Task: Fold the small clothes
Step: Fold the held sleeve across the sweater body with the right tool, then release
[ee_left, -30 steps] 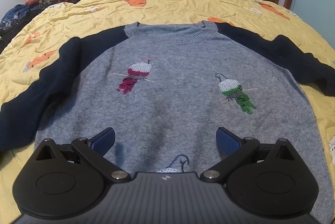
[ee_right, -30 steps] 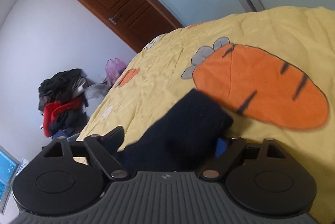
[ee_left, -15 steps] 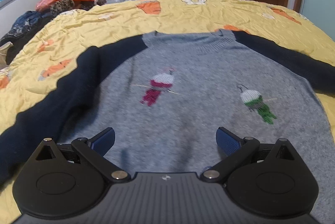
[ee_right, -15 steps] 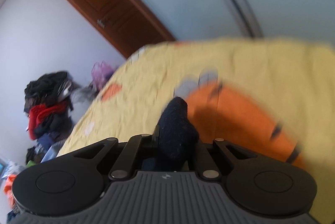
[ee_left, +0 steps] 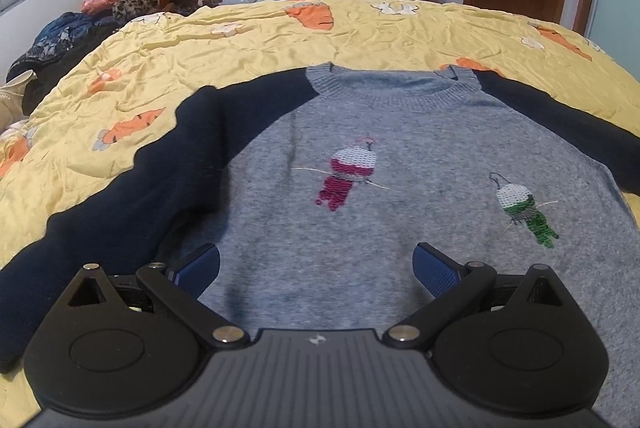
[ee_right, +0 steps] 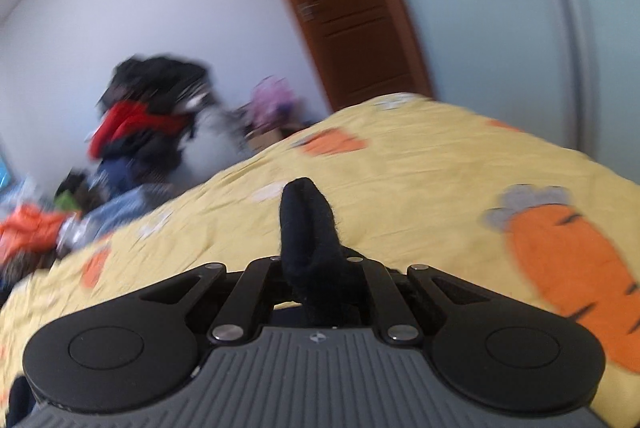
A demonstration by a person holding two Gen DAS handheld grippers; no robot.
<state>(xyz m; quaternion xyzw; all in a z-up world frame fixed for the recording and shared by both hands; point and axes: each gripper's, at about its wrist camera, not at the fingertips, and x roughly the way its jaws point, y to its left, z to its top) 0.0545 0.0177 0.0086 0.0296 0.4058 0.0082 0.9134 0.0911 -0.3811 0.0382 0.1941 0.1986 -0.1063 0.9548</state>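
Grey knit sweater with navy sleeves, spread flat and face up on the yellow carrot-print quilt. Left gripper hovering over the near hem, blue pads wide apart, nothing between them. Right gripper clamped tight on the navy sleeve cuff, lifted clear above the quilt's right side.
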